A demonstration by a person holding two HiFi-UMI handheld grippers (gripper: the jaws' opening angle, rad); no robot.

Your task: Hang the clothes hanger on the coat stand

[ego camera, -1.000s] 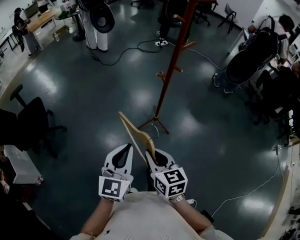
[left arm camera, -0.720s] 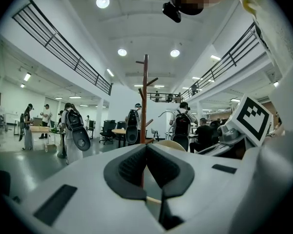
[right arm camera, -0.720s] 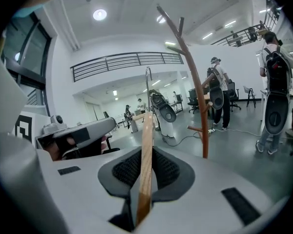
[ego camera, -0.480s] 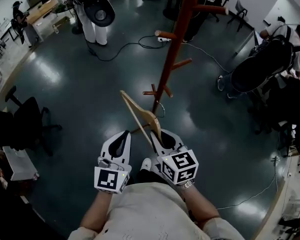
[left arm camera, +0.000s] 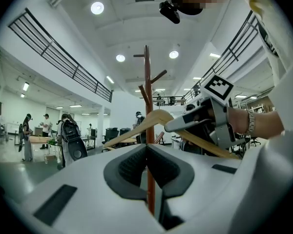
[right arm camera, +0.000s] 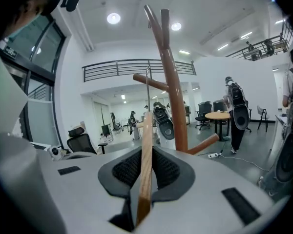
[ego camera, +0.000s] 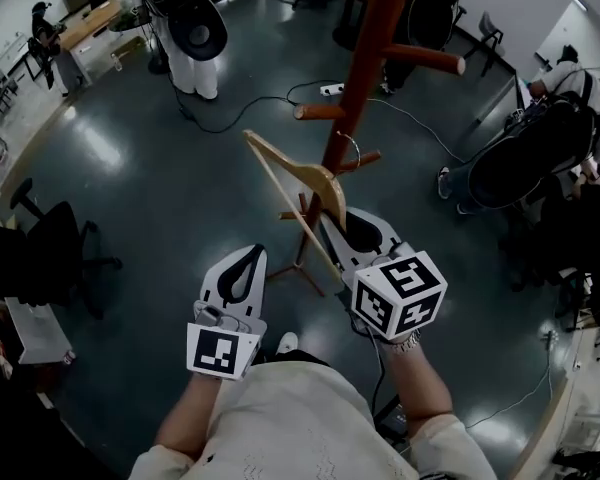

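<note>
The coat stand point(ego camera: 375, 38) is a red-brown pole with angled pegs, rising just ahead of me. My right gripper point(ego camera: 338, 215) is shut on one arm of a light wooden clothes hanger point(ego camera: 285, 173). It holds the hanger up against the stand's lower pegs, its thin wire hook beside the pole. In the right gripper view the hanger point(right arm camera: 146, 145) runs up between the pads, in front of the coat stand point(right arm camera: 172, 82). My left gripper point(ego camera: 250, 255) sits lower and to the left, shut and empty. The left gripper view shows the hanger point(left arm camera: 136, 127) and the stand point(left arm camera: 147, 82).
A person with a black backpack point(ego camera: 192, 18) stands at the back left. Another person with a backpack point(ego camera: 525, 133) is at the right. A black office chair point(ego camera: 55, 253) is at the left. Cables and a power strip point(ego camera: 330, 89) lie on the dark floor near the stand's base.
The stand has come much closer and larger in view. My right gripper has risen and moved forward with the hanger, up to the pegs. The left gripper has stayed low.
</note>
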